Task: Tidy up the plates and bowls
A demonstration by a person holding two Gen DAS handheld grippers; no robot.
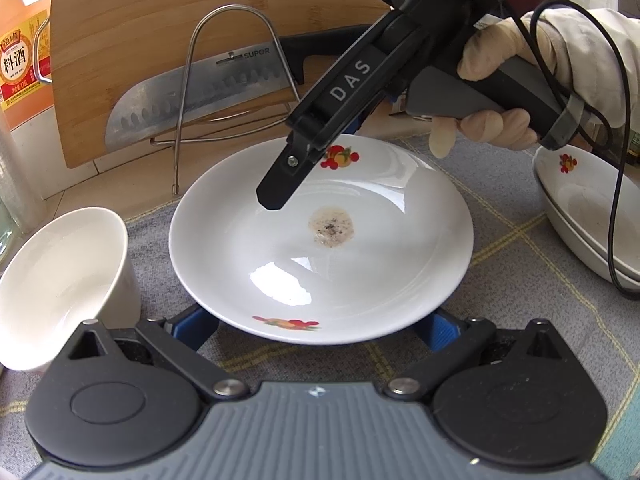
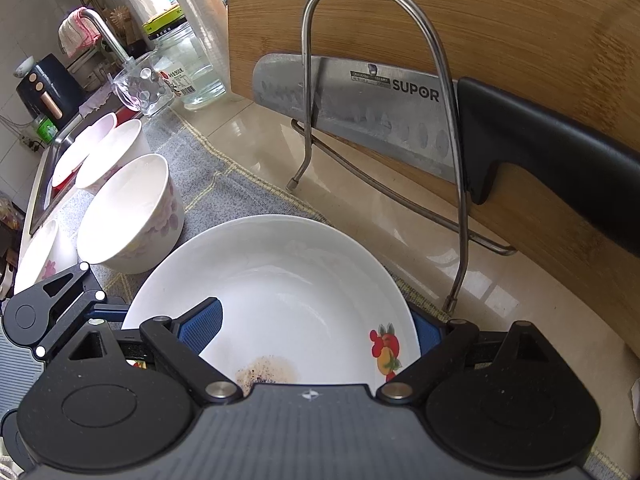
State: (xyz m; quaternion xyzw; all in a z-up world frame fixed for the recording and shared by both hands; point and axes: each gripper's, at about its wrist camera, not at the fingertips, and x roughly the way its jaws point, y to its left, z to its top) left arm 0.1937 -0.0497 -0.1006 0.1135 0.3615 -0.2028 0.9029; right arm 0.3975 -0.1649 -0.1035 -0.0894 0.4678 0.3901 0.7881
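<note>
Two grippers, left gripper (image 1: 316,326) and right gripper (image 2: 316,332), open around our dirty plate (image 1: 360,280); bowls (image 2: 132,216) beside it wait unstacked.

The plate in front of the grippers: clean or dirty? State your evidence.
Dirty. The plate has a brownish speckled stain near its middle; the stain shows in the right wrist view too. Otherwise it holds no food.

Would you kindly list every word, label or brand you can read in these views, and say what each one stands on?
"SUPOR": on the knife blade in the wire rack.
"DAS": on the right gripper, on its black body.
"料酒": on the orange bottle label at far left.
Too small or blurred: the fine print above "SUPOR", the other bottle text, and the sticker on the glass jar.
</note>
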